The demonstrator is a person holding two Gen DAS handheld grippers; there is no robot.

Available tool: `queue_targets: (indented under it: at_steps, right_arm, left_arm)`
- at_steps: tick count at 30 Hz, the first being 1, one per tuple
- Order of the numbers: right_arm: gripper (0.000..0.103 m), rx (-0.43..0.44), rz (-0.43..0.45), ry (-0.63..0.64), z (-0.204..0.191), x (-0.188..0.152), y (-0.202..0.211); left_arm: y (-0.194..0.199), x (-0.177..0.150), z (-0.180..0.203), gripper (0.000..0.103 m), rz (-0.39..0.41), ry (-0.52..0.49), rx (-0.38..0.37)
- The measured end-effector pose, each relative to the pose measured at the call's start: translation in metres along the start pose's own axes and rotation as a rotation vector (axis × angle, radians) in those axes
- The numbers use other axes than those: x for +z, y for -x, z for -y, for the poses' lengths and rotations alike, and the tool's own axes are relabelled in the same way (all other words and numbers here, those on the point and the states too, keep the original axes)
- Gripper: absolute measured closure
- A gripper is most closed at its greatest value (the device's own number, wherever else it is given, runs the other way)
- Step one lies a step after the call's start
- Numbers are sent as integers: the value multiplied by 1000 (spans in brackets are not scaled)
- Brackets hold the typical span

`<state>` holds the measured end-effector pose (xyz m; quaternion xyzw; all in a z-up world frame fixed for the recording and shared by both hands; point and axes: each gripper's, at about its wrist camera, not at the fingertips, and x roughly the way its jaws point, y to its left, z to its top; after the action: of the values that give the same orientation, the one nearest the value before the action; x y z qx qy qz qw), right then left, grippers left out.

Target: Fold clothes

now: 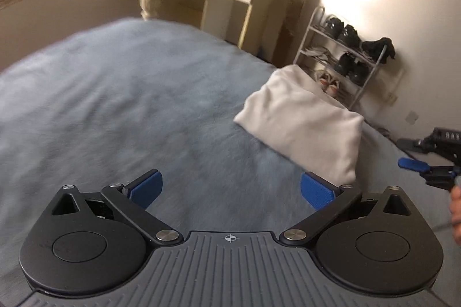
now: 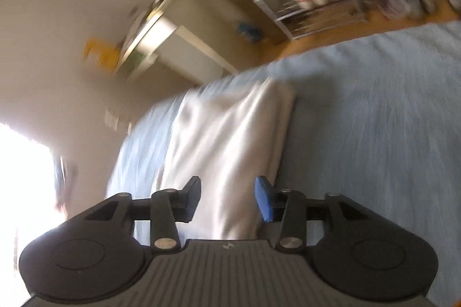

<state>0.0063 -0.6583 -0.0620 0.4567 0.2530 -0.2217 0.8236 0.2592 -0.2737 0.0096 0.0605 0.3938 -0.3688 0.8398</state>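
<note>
A: Right, where does the garment sit for you now?

B: Your white, soft cotton garment (image 1: 302, 122) lies in a compact rectangle near the far edge of the blue-grey fleecy bed cover (image 1: 115, 105), just in front of the white wire shoe rack (image 1: 343, 59). It already looks folded, with neat straight sides and a thick rounded edge. Whether that is this job's result or a pile waiting to be opened out, you cannot settle from one look.

A: And my claws?

B: Your left claw (image 1: 230, 188) is spread wide, blue pads far apart, with only bed cover between them, holding nothing. Your right claw (image 2: 227, 200) is parted about halfway and hangs above the near end of the white bundle; cloth shows between the pads, but they do not pinch it, so it looks empty too. From the left view it sits off to the side with a hand (image 1: 455, 209) behind it.

A: How will the cloth behave if I take it?

B: I judge it light, limp and quite grippy on the fleece, so it will drag rather than slide. Layers will peel apart if you pinch only the top one. Take it at a corner or along the thick folded edge, catching every layer, and support both ends so the middle does not sag. The right view is blurred, so seams and hems cannot be made out.
</note>
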Motion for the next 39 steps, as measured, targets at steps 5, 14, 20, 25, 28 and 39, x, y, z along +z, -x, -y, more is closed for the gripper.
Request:
queue_targets:
  at_steps: [5, 14, 20, 25, 28, 39]
  right_arm:
    - [38, -119, 36, 291, -92, -93, 73]
    - [10, -357, 196, 570, -155, -166, 123]
    - [0, -415, 282, 638, -164, -184, 138]
    - [0, -421, 302, 668, -166, -188, 146]
    - [0, -427, 296, 669, -164, -185, 147]
    - [0, -458, 256, 655, -153, -181, 139]
  left_arm:
    - [46, -40, 15, 0, 8, -45, 46]
    - [113, -98, 36, 0, 5, -65, 121]
    - [120, -100, 36, 0, 19, 32, 139]
    - [119, -108, 45, 0, 17, 72, 133]
    - [116, -113, 54, 0, 10, 42, 148]
    - [109, -116, 70, 0, -43, 1, 178]
